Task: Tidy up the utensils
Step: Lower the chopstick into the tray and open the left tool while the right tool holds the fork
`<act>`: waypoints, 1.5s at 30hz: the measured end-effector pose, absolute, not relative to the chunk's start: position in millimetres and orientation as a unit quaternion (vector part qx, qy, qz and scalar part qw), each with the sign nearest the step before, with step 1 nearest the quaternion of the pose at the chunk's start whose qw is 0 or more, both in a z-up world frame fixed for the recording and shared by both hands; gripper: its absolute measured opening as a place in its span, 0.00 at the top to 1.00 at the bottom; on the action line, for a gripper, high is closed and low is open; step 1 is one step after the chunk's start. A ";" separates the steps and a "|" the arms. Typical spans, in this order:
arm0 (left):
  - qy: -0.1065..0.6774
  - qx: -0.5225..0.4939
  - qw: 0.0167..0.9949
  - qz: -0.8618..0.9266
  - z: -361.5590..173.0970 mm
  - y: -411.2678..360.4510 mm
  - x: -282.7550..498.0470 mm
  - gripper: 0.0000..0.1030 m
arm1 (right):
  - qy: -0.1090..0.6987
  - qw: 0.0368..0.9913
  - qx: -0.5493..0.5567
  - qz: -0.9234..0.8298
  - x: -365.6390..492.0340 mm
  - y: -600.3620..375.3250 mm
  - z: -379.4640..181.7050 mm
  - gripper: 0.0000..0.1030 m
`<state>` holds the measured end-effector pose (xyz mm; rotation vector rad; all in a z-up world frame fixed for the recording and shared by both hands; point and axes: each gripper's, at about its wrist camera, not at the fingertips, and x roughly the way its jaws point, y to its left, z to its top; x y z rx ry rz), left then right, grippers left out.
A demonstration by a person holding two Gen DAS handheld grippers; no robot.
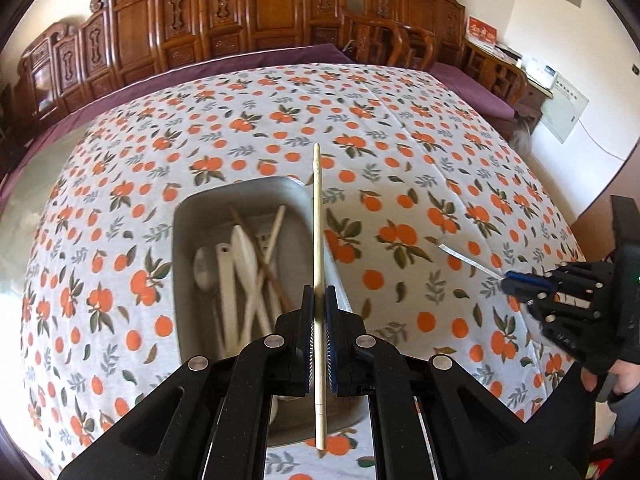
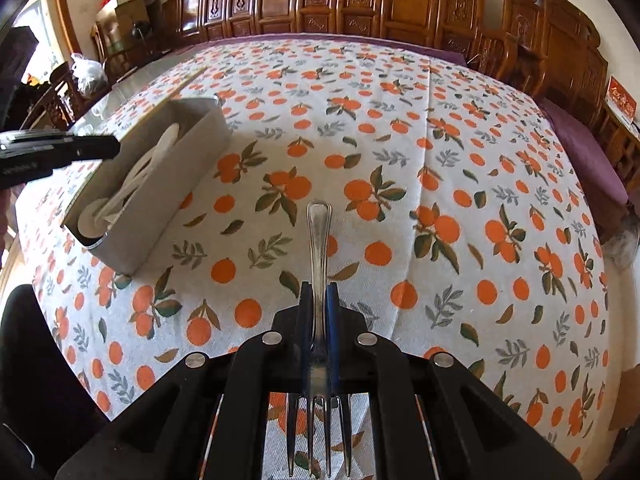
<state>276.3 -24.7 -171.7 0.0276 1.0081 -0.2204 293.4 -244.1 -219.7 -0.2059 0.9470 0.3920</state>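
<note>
While the grey tray (image 1: 192, 216) sits on the orange-print tablecloth (image 1: 400, 128), holding white spoons (image 1: 240, 264) and chopsticks (image 1: 276, 228), the left gripper (image 1: 319, 300) hangs just above its right wall — jaws clamped on a single pale chopstick (image 1: 317, 216) running lengthwise along that wall. Right of the tray and well apart, the right gripper (image 2: 319, 296) pinches a metal fork (image 2: 318, 232) by its handle — tines toward the camera, clear of the cloth.

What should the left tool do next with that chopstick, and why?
Probably ease it leftward over the tray and let go. The left tool is shut on the chopstick, which hangs above the tray's right wall, and other utensils already lie inside. The right tool holds a fork, waiting its turn.
</note>
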 end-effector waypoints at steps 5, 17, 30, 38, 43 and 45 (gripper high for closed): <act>0.490 0.009 0.867 -0.094 -179.7 -11.8 280.3 0.96 | 0.439 0.873 -0.095 0.189 295.8 -244.0 -202.8 0.92; 0.525 0.034 0.845 -0.094 -212.9 -4.1 291.0 0.96 | 0.414 0.882 -0.095 0.205 294.4 -230.1 -170.5 0.92; 0.528 0.016 0.844 -0.097 -221.5 -5.7 299.7 0.94 | 0.417 0.876 -0.094 0.223 293.9 -209.2 -169.2 0.92; 0.501 0.002 0.860 -0.095 -196.4 10.0 280.9 0.81 | 0.413 0.873 -0.096 0.242 296.9 -179.1 -167.4 0.92; 0.486 -0.003 0.869 -0.090 -180.8 25.1 268.7 0.78 | 0.410 0.869 -0.097 0.258 301.2 -151.8 -165.1 0.92; 0.481 -0.002 0.872 -0.085 -175.5 32.2 264.0 0.78 | 0.409 0.868 -0.097 0.266 302.9 -138.9 -163.7 0.92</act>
